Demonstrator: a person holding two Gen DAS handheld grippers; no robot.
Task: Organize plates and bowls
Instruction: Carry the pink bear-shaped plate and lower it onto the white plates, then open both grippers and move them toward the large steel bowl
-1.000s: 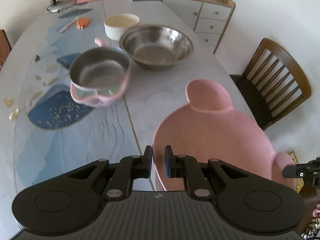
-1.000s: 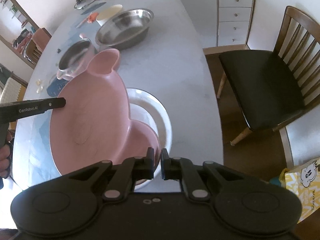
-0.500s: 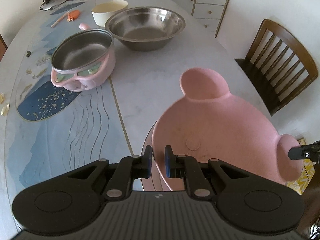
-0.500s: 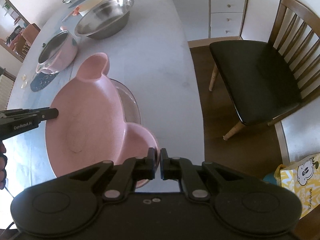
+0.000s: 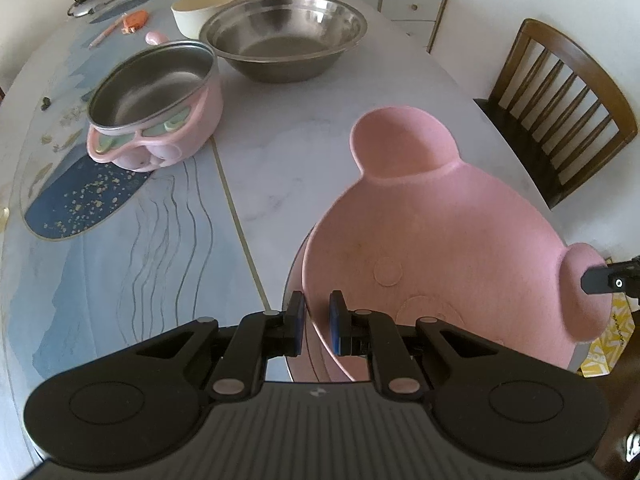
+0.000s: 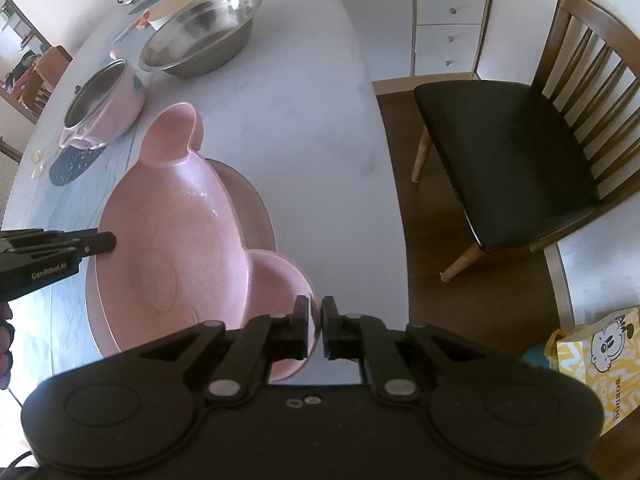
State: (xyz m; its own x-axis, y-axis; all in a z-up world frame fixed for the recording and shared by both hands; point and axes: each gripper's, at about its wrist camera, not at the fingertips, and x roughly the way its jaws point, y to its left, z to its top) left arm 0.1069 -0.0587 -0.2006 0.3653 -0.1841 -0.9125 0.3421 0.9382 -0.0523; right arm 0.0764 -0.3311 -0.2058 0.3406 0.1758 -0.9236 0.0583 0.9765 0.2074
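A pink bear-shaped plate (image 5: 432,248) (image 6: 180,240) is carried between both grippers at the table's near right edge. It sits low over a pale round plate (image 6: 256,208), whose rim (image 5: 291,284) shows under its left side; I cannot tell whether the two touch. My left gripper (image 5: 317,322) is shut on the pink plate's near rim. My right gripper (image 6: 315,326) has the rim of one round ear between its pads, and its jaws are opening slightly. Each gripper's tip shows in the other's view.
Further along the table (image 5: 280,152) stand a pink pot with a steel liner (image 5: 156,96), a large steel bowl (image 5: 280,36) and a cream bowl (image 5: 208,4). A wooden chair (image 6: 520,140) stands right of the table, white drawers (image 6: 448,16) behind it, a yellow bag (image 6: 596,360) on the floor.
Both grippers have come down with the pink plate, which now covers most of the pale plate below it. The far bowls look closer in the left wrist view.
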